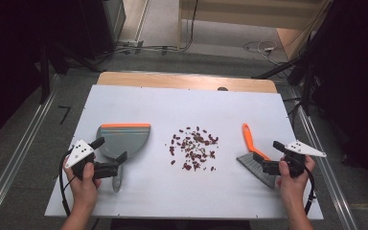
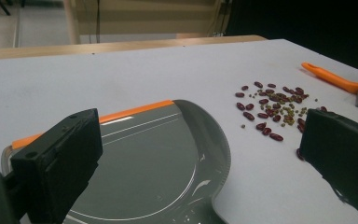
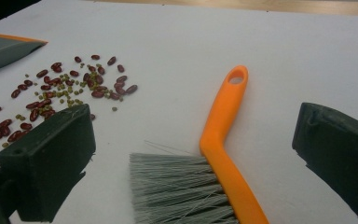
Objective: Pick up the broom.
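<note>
Grey dustpan (image 1: 123,140) and brush (image 1: 256,158) flank beans (image 1: 193,147), bare table (image 1: 182,103) beyond.

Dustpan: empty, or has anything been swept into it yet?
Empty. The dustpan shows a bare grey inside, and the beans lie scattered on the table beside it.

No readable txt or labels

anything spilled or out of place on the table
Yes: small dark red beans mixed with tiny green ones lie scattered loose on the white table, between the grey dustpan with orange lip and the orange-handled grey-bristled brush.
</note>
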